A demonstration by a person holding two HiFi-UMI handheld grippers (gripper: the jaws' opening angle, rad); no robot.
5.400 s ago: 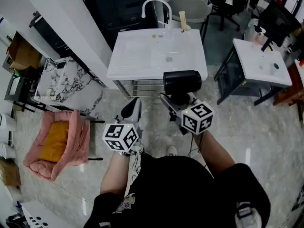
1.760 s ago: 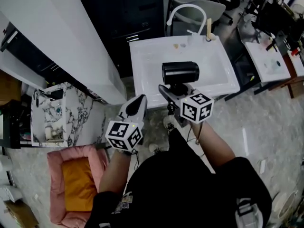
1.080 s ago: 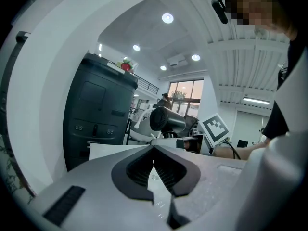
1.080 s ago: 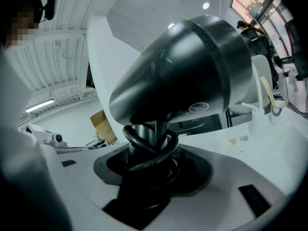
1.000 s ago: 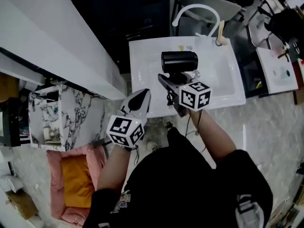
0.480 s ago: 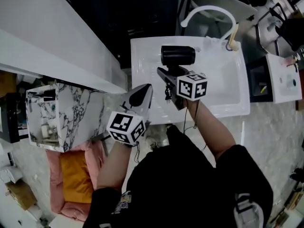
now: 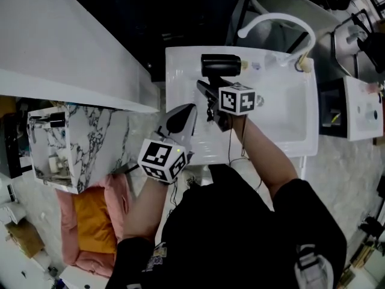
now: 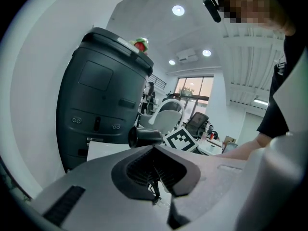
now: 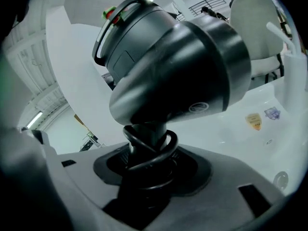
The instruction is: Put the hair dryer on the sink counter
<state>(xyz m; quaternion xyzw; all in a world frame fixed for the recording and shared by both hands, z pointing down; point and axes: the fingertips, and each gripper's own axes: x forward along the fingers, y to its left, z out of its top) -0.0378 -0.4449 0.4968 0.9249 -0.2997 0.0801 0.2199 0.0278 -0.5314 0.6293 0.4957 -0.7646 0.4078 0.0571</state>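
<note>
The black hair dryer (image 7: 220,65) hangs over the back left part of the white sink counter (image 7: 180,71). My right gripper (image 7: 208,94) is shut on its handle, which has the cord wound round it. In the right gripper view the dryer's barrel (image 9: 178,76) fills the picture above the jaws (image 9: 144,165), with the white counter (image 9: 250,143) behind. My left gripper (image 7: 183,117) is shut and holds nothing, over the counter's front left edge. From the left gripper view (image 8: 156,179) the dryer (image 8: 144,137) shows ahead.
A curved white faucet (image 7: 274,23) rises at the back of the sink, with a pale bottle (image 7: 304,65) beside it. A tall dark unit (image 8: 106,95) stands behind the counter. On the floor at left are a marble side table (image 7: 78,143) and a pink cushion bed (image 7: 90,215).
Both grippers have moved forward over the sink counter. The hair dryer has sunk closer to the counter's back left, still held by its handle. The left gripper stays shut.
</note>
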